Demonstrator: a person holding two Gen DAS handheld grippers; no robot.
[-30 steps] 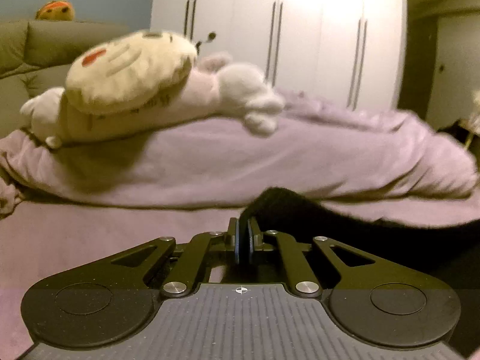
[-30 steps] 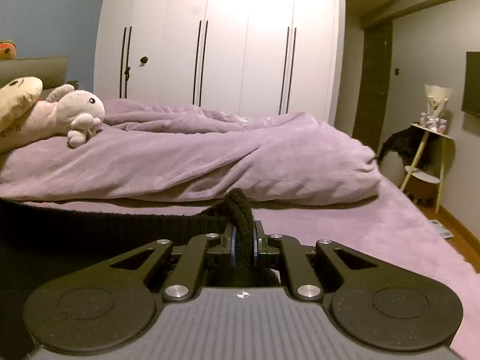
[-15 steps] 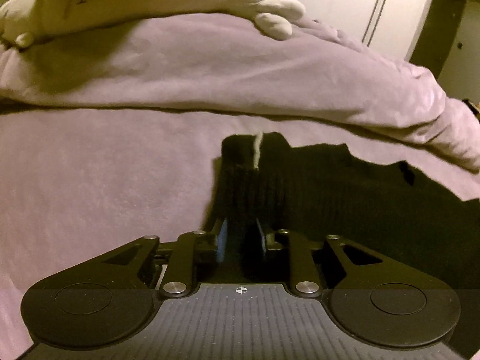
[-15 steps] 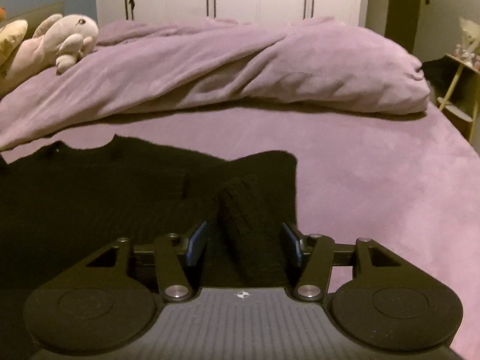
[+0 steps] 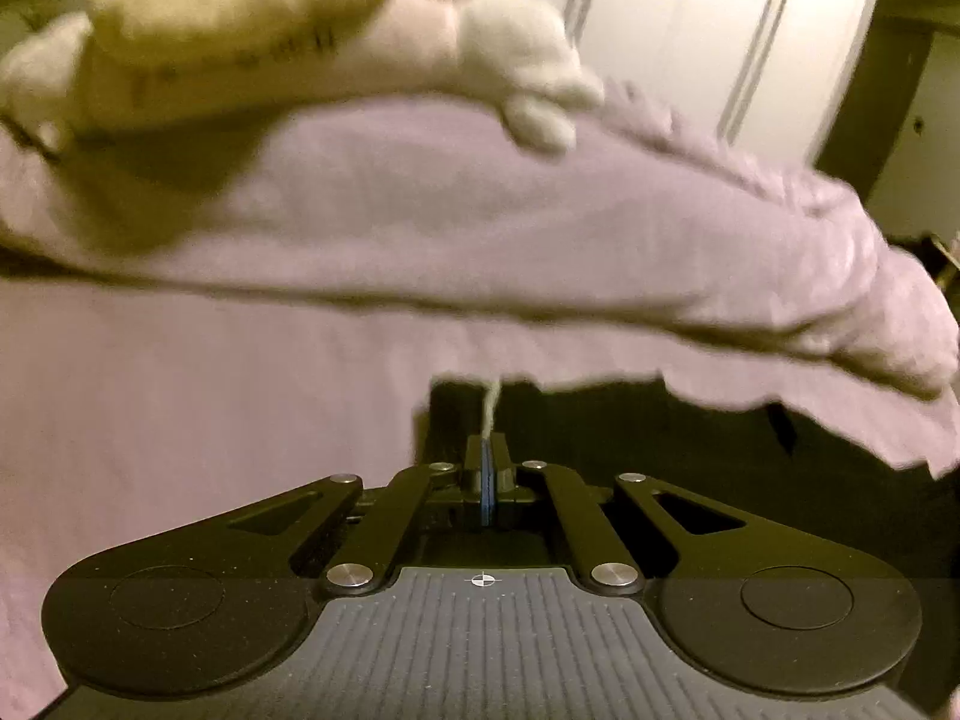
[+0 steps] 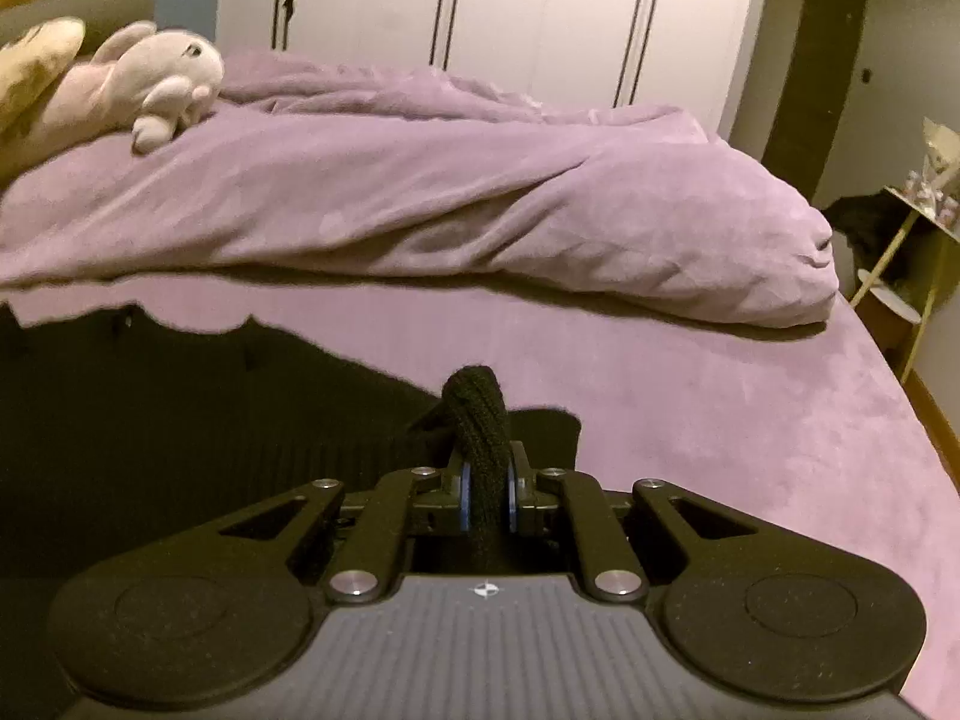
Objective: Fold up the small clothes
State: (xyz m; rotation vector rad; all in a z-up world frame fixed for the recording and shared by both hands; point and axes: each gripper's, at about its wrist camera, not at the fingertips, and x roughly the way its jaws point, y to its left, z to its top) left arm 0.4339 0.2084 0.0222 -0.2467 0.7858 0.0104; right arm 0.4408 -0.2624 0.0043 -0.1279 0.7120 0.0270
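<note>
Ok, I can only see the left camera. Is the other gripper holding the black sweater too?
Observer: Yes, the right gripper is shut on a thick rolled bit of the black sweater.
Operator: Is there anything beside the bed over there?
Observer: A small side table stands past the bed's far right edge.
Operator: My stuffed toy is all blurry. Can you see its face?
Observer: Yes, the stuffed toy lies on the purple duvet, with one dark eye showing.
</note>
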